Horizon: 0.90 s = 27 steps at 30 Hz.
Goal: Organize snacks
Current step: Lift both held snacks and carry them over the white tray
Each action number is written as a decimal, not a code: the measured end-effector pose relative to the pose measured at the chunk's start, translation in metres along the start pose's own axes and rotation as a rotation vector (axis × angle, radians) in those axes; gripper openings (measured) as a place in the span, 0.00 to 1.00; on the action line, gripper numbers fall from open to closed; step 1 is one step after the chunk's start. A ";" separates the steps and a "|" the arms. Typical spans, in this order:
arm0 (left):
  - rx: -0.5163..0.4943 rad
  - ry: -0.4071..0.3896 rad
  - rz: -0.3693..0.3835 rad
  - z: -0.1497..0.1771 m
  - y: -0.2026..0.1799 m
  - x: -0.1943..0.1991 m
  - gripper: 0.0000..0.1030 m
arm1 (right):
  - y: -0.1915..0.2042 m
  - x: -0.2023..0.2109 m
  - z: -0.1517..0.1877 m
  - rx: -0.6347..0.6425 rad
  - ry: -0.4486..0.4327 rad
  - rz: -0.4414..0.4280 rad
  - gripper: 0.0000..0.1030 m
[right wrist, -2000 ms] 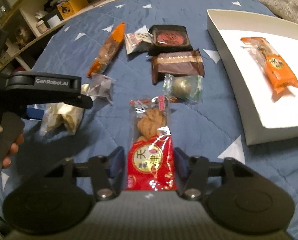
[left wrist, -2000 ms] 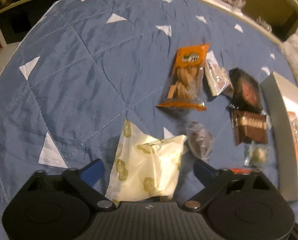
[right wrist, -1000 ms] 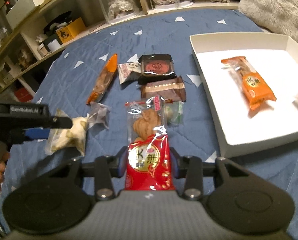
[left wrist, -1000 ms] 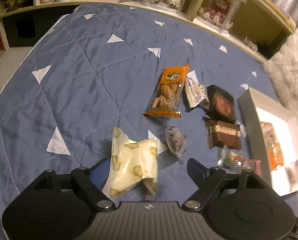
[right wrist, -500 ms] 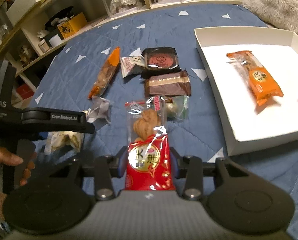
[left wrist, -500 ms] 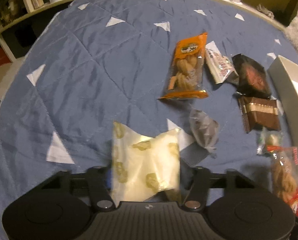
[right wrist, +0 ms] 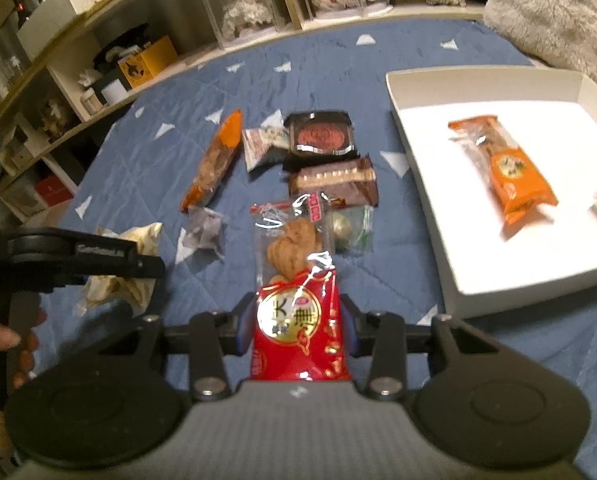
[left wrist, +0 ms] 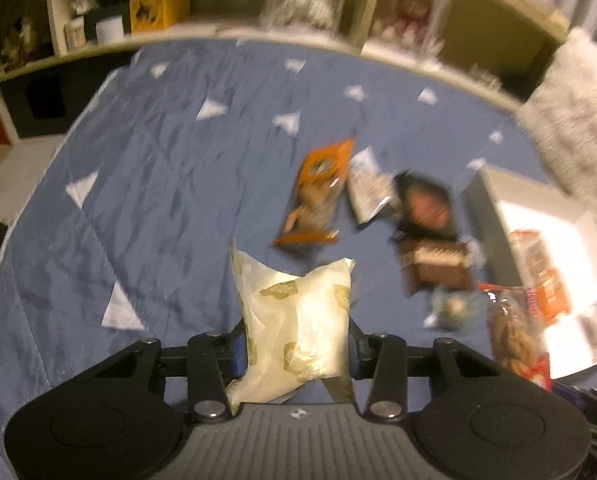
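You are mid-carry: your left gripper (left wrist: 294, 350) is clamped on the cream packet (left wrist: 296, 322) and your right gripper (right wrist: 296, 330) on the red packet (right wrist: 298, 328), both lifted off the blue quilt (right wrist: 378, 40). Next, probably swing each over the white box (right wrist: 478, 300) at the quilt's right edge and let go inside, beside the orange packet (right wrist: 506, 172). Both grippers point forward, tilted downward

Blue quilt (right wrist: 146, 168) w/ white triangles; cream packet (left wrist: 298, 320) w/ gold prints; red-clear packet (right wrist: 298, 320); white box (right wrist: 498, 300).

Cream packet (left wrist: 294, 320), red packet (right wrist: 298, 336) (both clamped)
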State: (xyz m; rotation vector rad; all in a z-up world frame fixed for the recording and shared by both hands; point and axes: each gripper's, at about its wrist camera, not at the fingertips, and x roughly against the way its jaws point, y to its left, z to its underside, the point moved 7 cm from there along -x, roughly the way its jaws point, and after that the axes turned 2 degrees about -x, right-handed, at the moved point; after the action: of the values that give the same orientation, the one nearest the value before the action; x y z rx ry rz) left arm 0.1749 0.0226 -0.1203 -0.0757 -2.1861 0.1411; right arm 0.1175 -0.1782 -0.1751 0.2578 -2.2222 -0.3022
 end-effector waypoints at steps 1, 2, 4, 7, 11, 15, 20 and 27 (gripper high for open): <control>0.002 -0.013 0.010 -0.002 -0.005 0.004 0.44 | -0.001 0.004 -0.003 -0.001 -0.011 -0.001 0.46; 0.006 -0.027 0.025 -0.005 -0.010 0.010 0.44 | -0.003 0.009 -0.006 -0.002 -0.025 0.003 0.46; 0.006 -0.043 0.050 -0.009 -0.021 0.017 0.44 | -0.008 0.018 -0.014 0.005 -0.050 0.012 0.46; -0.004 -0.058 0.093 -0.014 -0.043 0.025 0.44 | -0.018 0.030 -0.025 0.001 -0.073 0.021 0.46; -0.025 -0.061 0.150 -0.018 -0.077 0.029 0.44 | -0.035 0.046 -0.038 -0.005 -0.102 0.037 0.46; -0.053 -0.057 0.197 -0.020 -0.114 0.029 0.44 | -0.059 0.060 -0.050 -0.026 -0.127 0.055 0.46; -0.093 -0.055 0.232 -0.027 -0.156 0.028 0.44 | -0.093 0.076 -0.063 -0.048 -0.158 0.090 0.46; -0.134 -0.028 0.262 -0.029 -0.207 0.015 0.44 | -0.145 0.093 -0.080 -0.081 -0.194 0.148 0.46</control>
State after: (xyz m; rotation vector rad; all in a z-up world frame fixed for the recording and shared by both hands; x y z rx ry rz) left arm 0.1895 -0.1794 -0.0650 -0.4389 -2.2037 0.1431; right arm 0.1348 -0.3524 -0.1024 0.0195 -2.3985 -0.3480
